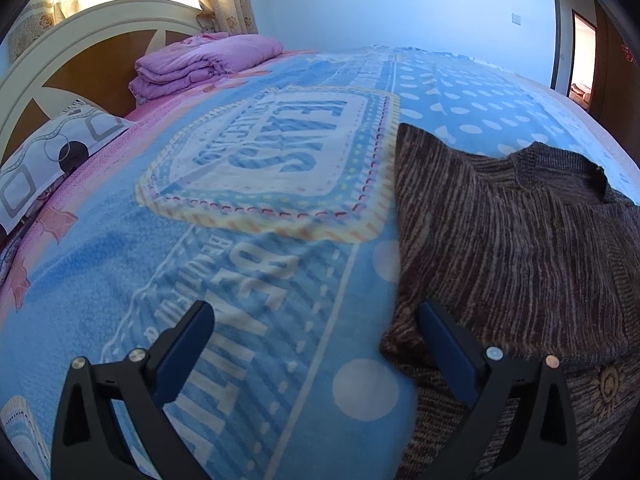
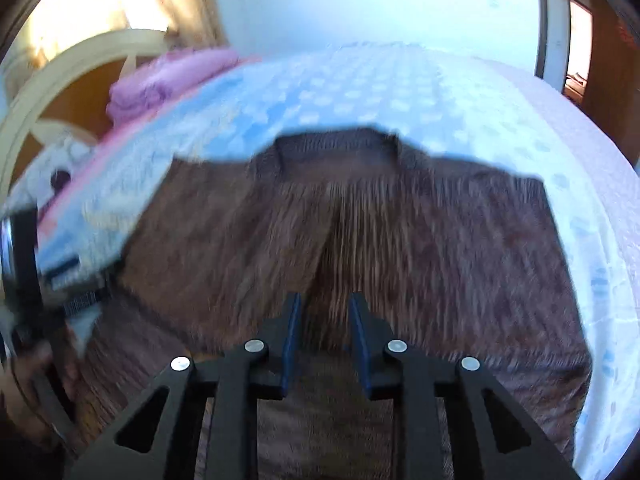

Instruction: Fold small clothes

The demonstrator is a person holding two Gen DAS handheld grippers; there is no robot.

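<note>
Because the brown knit sweater [image 1: 516, 248] lies spread on the blue printed blanket [image 1: 240, 280] that covers the bed, I take it as my landmark and read everything from it. Its ribbed collar [image 2: 340, 148] points away from me toward the far wall, and in the right wrist view the side panels look already turned in toward the middle, meeting along a seam-like line down the body, though the blur keeps me from being sure. My left claw [image 1: 316, 356] is spread wide and holds nothing; it hangs just off the sweater's left edge, one finger over the bare blanket and the other over the knit near the lower corner. I judge it sits there so it can close on that edge or hem for the next fold. My right claw [image 2: 324, 344] hovers low over the sweater's lower middle, its jaws parted by a narrow gap with no cloth between them that I can make out; the smear in this view suggests it is in motion. Beyond the sweater's collar and to its left, a folded pink quilt [image 1: 200, 64] rests by the headboard [image 1: 80, 32], with a patterned pillow [image 1: 52, 156] nearer me, both well apart from the work. I reckon the lengthwise fold, hem toward collar, is what remains.
</note>
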